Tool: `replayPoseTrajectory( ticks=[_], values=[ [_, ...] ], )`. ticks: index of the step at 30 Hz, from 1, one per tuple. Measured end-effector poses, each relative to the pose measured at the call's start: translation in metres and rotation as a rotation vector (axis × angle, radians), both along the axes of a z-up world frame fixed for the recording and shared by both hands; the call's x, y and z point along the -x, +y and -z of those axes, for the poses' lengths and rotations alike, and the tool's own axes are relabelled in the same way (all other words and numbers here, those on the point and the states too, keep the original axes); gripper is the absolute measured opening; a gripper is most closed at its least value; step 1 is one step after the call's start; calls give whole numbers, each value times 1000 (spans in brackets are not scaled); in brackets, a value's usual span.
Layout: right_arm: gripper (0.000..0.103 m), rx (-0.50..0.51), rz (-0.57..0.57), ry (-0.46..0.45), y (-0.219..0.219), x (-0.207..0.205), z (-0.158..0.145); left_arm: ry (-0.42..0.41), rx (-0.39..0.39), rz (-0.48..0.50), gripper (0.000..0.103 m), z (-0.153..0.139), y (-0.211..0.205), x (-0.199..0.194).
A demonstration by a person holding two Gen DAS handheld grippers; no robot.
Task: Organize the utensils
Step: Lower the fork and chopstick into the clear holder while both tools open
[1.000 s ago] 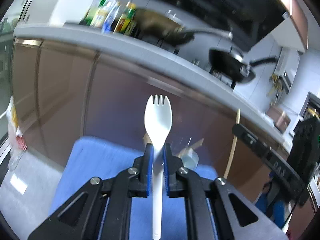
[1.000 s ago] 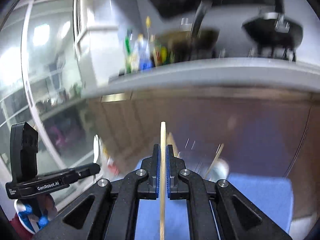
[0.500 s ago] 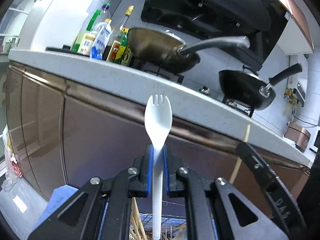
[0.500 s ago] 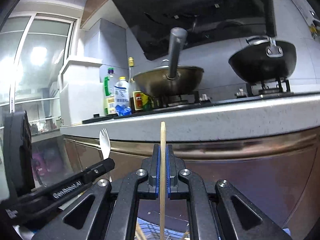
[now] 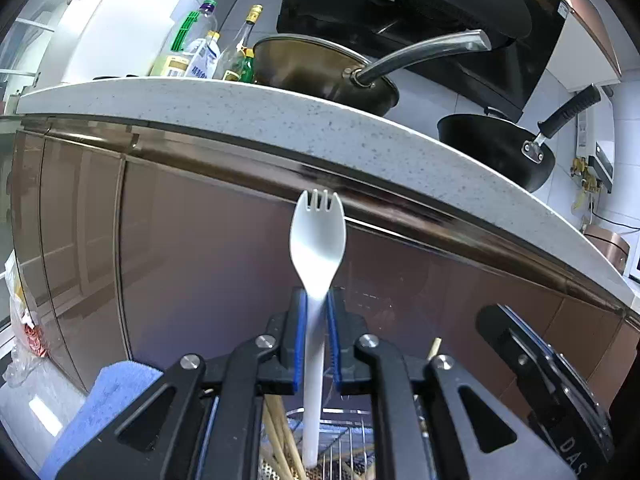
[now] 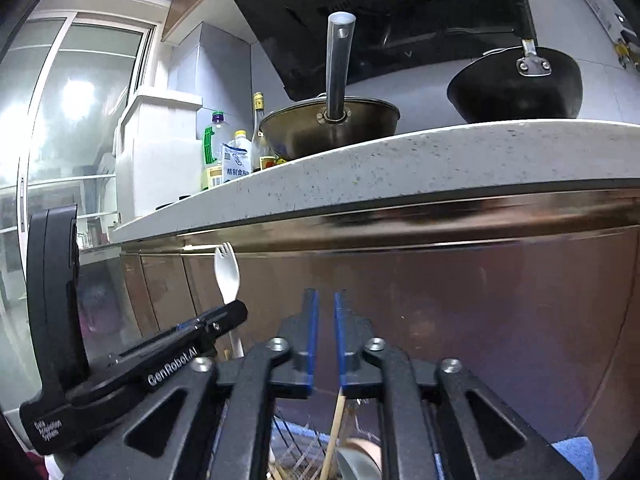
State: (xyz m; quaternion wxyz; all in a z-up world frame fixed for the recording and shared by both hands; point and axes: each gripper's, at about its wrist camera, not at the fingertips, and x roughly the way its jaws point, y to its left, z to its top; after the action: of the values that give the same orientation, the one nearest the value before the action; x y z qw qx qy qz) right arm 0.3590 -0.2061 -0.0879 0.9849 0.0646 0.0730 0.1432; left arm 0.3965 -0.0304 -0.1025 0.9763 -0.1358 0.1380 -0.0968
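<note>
One chopstick (image 6: 335,432) has just dropped into the rack (image 6: 296,452): right claw (image 6: 323,336) now spread, left claw (image 5: 316,344) pinching the white spork (image 5: 318,248).

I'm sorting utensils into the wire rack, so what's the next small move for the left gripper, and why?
Probably open the left gripper and let the white spork drop. Its handle end already reaches down into the wire rack among the chopsticks, and the right gripper is already open.

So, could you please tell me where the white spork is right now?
The white spork stands upright, clamped in the left hand-held gripper above the wire basket; in the right wrist view it appears at left.
</note>
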Motion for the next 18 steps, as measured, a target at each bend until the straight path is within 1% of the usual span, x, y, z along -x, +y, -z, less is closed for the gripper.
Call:
replayPoseTrajectory(
  ticks=[1,4,7,10,12,15,18],
  values=[
    [25,0,10,4,-2,4,0,3,1,-3,11,-1,1,3],
    [25,-22,39,21,-10,18,-2,11,0,-12,11,-7,8,17],
    [26,-57,86,43,-18,38,-6,18,-24,-29,14,-15,14,38],
    [30,-67,137,72,-20,64,-5,44,-46,-40,15,-20,21,62],
    [30,-81,139,96,-19,79,-2,58,-67,-50,18,-22,23,80],
    [33,-79,138,129,-12,105,1,80,-81,-61,20,-25,26,108],
    [36,-54,123,151,-3,130,4,92,-95,-74,20,-28,29,132]
  ],
)
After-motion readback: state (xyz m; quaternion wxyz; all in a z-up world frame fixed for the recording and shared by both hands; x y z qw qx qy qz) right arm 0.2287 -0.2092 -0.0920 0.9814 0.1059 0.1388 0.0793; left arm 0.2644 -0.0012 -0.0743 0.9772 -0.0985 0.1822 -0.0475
